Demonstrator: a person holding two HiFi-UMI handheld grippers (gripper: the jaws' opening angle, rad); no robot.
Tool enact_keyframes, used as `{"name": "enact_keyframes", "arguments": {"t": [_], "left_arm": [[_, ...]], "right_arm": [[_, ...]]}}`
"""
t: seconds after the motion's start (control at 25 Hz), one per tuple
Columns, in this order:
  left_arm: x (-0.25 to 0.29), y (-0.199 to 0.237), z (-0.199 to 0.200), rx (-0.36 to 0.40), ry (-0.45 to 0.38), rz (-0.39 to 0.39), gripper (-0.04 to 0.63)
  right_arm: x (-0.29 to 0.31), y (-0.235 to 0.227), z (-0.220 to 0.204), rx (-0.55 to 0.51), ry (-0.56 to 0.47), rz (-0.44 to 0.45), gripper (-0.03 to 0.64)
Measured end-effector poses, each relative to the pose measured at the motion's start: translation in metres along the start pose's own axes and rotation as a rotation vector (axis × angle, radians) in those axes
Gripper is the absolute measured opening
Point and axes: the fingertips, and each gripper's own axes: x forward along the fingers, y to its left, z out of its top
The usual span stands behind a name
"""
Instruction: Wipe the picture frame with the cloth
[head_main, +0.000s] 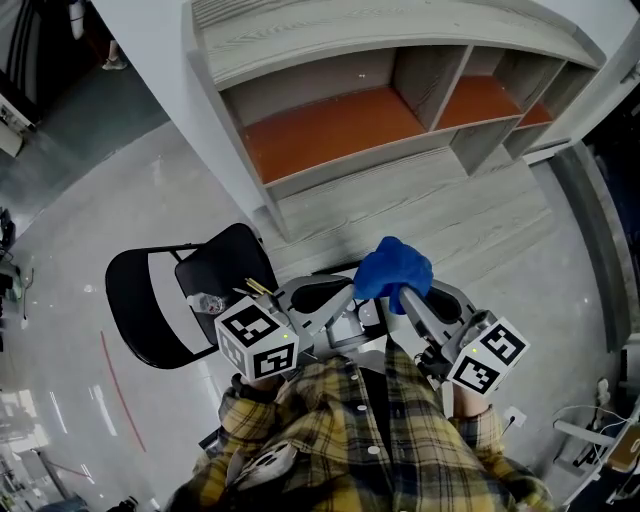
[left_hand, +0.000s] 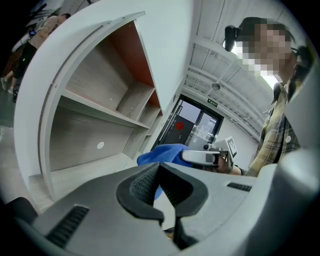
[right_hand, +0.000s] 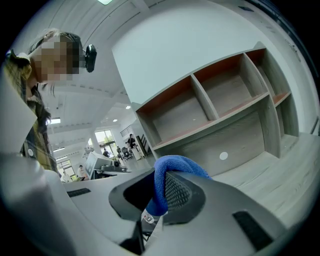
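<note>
A blue cloth (head_main: 392, 268) is bunched between the jaws of my right gripper (head_main: 400, 292), which is shut on it close to the person's chest. In the right gripper view the cloth (right_hand: 172, 162) drapes over the right gripper's (right_hand: 159, 185) pads. My left gripper (head_main: 345, 293) sits just left of the cloth, shut with nothing in it. In the left gripper view my left gripper (left_hand: 159, 167) has its pads together, and the cloth (left_hand: 160, 152) shows beyond them. No picture frame shows in any view.
A grey wood shelf unit (head_main: 400, 120) with orange-backed compartments stands ahead, with a wide lower ledge (head_main: 430, 225). A black folding chair (head_main: 160, 300) bearing a small plastic bottle (head_main: 205, 302) stands on the glossy floor to the left. Cables lie at the lower right.
</note>
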Motion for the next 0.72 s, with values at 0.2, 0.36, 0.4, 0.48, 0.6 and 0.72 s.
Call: {"name": "enact_keyframes", "arguments": {"t": [0.2, 0.36, 0.4, 0.48, 0.6, 0.72], "left_arm": [[0.0017, -0.0041, 0.0018, -0.002, 0.0, -0.007, 0.005], [0.0022, -0.0036, 0.0014, 0.003, -0.004, -0.002, 0.005], [0.0023, -0.0036, 0.0008, 0.004, -0.004, -0.001, 0.005], [0.0023, -0.0039, -0.0016, 0.003, -0.001, 0.001, 0.005], [0.0017, -0.0054, -0.004, 0.003, 0.005, 0.007, 0.005], [0.0013, -0.0063, -0.0037, 0.004, 0.005, 0.01, 0.005]], "right_arm": [[-0.0028, -0.0001, -0.0007, 0.004, 0.003, -0.002, 0.046], [-0.003, -0.0003, -0.0022, 0.0, -0.002, -0.006, 0.046], [-0.0033, 0.0, -0.0028, -0.002, -0.003, -0.007, 0.046], [-0.004, 0.001, -0.0048, 0.0, -0.004, -0.006, 0.046], [-0.0058, 0.004, -0.006, 0.003, -0.005, -0.003, 0.046], [-0.0064, 0.0054, -0.0055, 0.006, -0.008, 0.001, 0.046]]}}
